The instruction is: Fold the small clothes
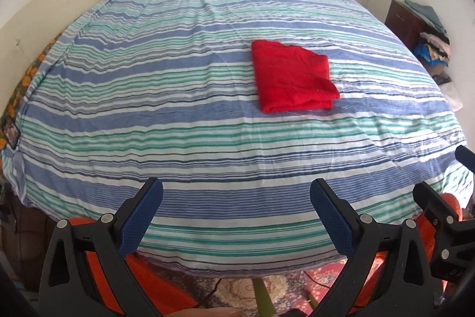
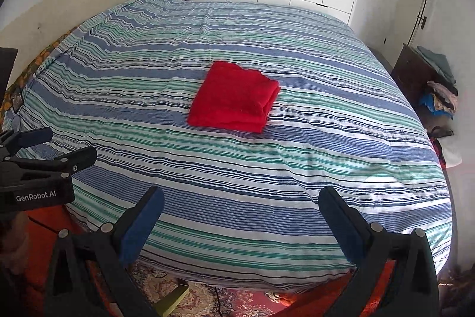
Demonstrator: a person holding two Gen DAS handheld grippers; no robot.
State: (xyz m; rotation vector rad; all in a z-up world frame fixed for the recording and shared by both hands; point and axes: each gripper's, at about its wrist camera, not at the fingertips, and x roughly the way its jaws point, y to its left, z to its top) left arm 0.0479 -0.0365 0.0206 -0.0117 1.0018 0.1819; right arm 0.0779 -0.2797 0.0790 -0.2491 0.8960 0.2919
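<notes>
While both the left tongs (image 1: 236,216) and right tongs (image 2: 240,225) gape wide and empty, a folded red garment (image 2: 234,97) lies mid-frame on the striped bed (image 2: 297,183); soft, light fabric, likely best pinched at its layered edge.

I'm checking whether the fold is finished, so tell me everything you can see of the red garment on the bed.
The red garment is plain bright red, seemingly soft knit or fleece. It lies folded into a compact, roughly square stack, with layered edges showing along its right side and near-right corner. It rests flat near the middle of the striped bedspread, which alone touches it. Both the left gripper and right gripper are open at the bed's near edge, well apart from it.
</notes>
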